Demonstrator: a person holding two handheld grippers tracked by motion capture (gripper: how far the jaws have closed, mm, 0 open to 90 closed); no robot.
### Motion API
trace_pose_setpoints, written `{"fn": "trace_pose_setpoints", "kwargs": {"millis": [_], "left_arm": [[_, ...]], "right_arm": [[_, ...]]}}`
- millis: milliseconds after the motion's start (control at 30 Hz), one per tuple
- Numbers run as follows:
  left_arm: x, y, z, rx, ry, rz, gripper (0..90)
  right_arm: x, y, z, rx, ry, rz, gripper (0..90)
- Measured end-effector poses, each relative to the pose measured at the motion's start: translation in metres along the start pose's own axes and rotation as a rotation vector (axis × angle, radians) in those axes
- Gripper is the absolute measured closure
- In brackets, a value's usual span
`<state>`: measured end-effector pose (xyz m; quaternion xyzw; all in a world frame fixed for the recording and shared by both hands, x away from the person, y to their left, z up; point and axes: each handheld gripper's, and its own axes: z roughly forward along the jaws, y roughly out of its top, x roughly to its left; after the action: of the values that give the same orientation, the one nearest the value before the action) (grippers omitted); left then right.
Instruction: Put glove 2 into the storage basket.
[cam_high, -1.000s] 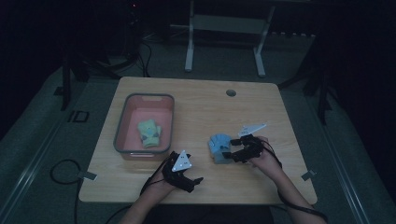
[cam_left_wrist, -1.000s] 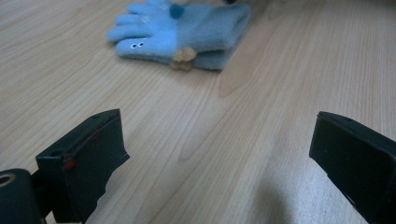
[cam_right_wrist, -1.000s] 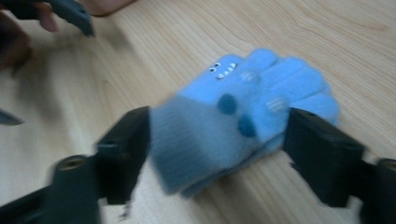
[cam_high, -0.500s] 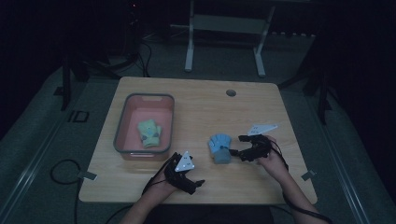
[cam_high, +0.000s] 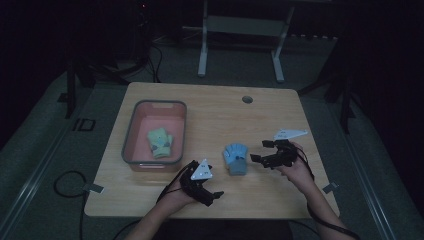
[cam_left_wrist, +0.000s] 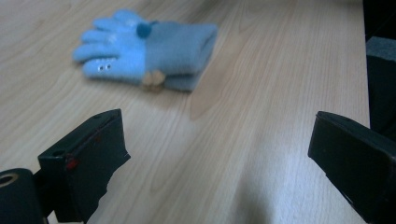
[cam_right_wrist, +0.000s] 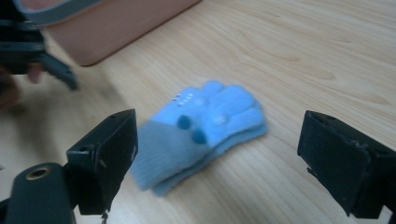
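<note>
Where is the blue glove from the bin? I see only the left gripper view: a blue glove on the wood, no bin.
Observer: In the high view the blue glove lies on the table, to the right of the pink bin and apart from it.
Operator: Is the bin empty?
Observer: No, a green glove lies inside it.
Operator: Does the right gripper hold the blue glove?
Observer: No. The right gripper has just been opening its jaws; they stand wide, with the glove on the table beyond them.
</note>
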<state>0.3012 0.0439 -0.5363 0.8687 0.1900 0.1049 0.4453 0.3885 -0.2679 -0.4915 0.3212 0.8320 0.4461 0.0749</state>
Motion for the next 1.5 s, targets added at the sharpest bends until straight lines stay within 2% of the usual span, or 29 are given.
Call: {"fn": "trace_pose_setpoints", "kwargs": {"millis": [67,133,200,367,500,533,600,800,967,1167,1233,1500], "left_arm": [[0.001,0.004,0.003,-0.005,-0.009,0.01,4.5],[0.001,0.009,0.006,0.0,-0.014,0.026,5.6],[0.002,0.016,0.01,0.0,-0.022,0.053,6.7],[0.006,0.031,0.02,0.001,-0.04,0.101,12.2],[0.007,0.041,0.031,0.014,-0.049,0.139,14.7],[0.007,0.043,0.033,0.019,-0.048,0.16,16.0],[0.007,0.047,0.038,0.022,-0.056,0.178,20.1],[0.009,0.054,0.054,0.053,-0.07,0.241,32.1],[0.012,0.054,0.064,0.073,-0.073,0.257,34.5],[0.013,0.054,0.072,0.118,-0.07,0.292,38.6],[0.014,0.053,0.074,0.121,-0.071,0.289,38.9],[0.014,0.051,0.084,0.178,-0.038,0.353,41.4]], "right_arm": [[0.0,0.002,-0.002,-0.006,-0.014,-0.011,14.8],[-0.001,0.003,-0.003,-0.006,-0.004,-0.014,17.0],[-0.003,0.004,-0.004,-0.01,-0.028,-0.022,22.7],[-0.009,0.005,-0.003,-0.029,-0.036,-0.006,30.9],[-0.013,0.005,0.0,-0.01,-0.048,0.007,36.6],[-0.014,0.005,0.001,-0.004,-0.051,0.005,36.8],[-0.014,0.006,0.004,0.006,-0.058,0.004,39.4],[-0.016,0.008,0.015,0.027,-0.037,0.043,40.7],[-0.015,0.01,0.028,0.04,-0.031,0.06,40.1],[-0.015,0.012,0.044,0.065,-0.029,0.064,39.4],[-0.016,0.012,0.048,0.075,-0.026,0.069,39.2],[-0.019,0.009,0.066,0.112,-0.054,0.073,38.2]]}}
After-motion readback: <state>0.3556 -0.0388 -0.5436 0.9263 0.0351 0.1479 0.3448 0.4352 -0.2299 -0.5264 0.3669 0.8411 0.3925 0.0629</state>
